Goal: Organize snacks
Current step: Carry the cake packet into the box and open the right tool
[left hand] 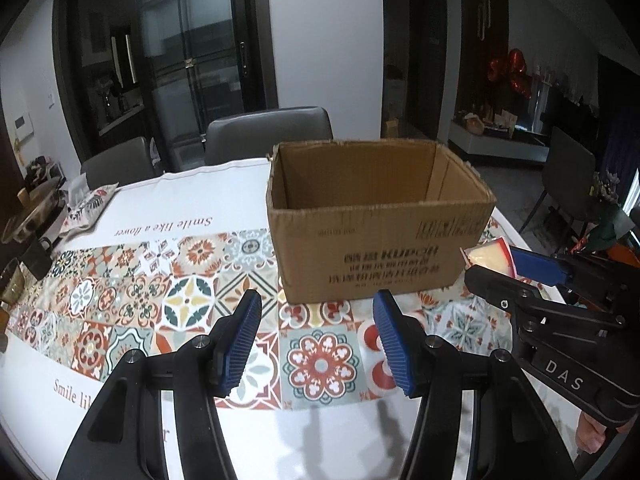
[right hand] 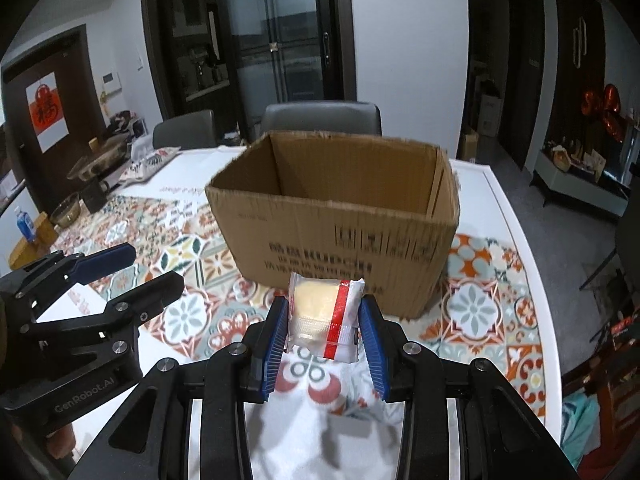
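Observation:
An open cardboard box [left hand: 376, 216] stands on the patterned tablecloth; it also shows in the right wrist view [right hand: 340, 220], and what I see of its inside is bare. My right gripper [right hand: 325, 322] is shut on a clear snack packet [right hand: 324, 316] with a yellow cake and a red stripe, held above the table in front of the box. The packet also shows in the left wrist view [left hand: 490, 256], beside the box's right corner. My left gripper [left hand: 316, 338] is open and empty, low over the cloth in front of the box; it also shows in the right wrist view [right hand: 132, 268].
A patterned pouch [left hand: 86, 208] lies at the table's far left, near dishes and a dark mug [left hand: 36, 260]. Grey chairs [left hand: 268, 136] stand behind the table. The table's white right edge [right hand: 516, 220] runs close to the box.

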Available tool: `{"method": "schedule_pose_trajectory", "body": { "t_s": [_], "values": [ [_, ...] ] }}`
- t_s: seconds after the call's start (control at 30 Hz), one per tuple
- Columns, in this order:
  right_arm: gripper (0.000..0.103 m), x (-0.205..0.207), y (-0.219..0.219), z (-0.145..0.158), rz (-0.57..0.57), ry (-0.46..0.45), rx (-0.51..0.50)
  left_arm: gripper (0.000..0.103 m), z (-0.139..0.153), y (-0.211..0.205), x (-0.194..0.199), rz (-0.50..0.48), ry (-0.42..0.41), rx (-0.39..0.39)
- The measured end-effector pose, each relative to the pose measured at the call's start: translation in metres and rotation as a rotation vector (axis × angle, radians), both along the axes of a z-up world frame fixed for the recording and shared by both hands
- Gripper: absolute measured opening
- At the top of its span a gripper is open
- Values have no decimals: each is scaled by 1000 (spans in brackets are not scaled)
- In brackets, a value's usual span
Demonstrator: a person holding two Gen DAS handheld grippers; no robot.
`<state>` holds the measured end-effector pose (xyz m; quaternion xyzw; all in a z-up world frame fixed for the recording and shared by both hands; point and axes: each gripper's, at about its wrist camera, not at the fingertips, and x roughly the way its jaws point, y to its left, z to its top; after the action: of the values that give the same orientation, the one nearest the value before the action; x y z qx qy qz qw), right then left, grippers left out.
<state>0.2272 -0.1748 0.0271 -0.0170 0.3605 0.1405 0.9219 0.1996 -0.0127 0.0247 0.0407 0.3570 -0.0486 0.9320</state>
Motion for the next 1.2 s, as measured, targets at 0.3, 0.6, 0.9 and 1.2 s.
{"method": "schedule_pose_trajectory", "body": {
  "t_s": [0.3,0.6,0.9,1.2],
  "values": [
    [37,19,-1,23,-1,-16,13,57,23,-1,21,-25,-2,7],
    [37,43,0,41,-11,-17,-11,57,42,-2,53,-44,19,37],
    [38,74,-2,55,-19,1,-35,57,55,-4,88,-49,49,77],
    [38,112,-8,59,-58,56,-54,61,47,-1,127,-21,146,71]
  ]
}}
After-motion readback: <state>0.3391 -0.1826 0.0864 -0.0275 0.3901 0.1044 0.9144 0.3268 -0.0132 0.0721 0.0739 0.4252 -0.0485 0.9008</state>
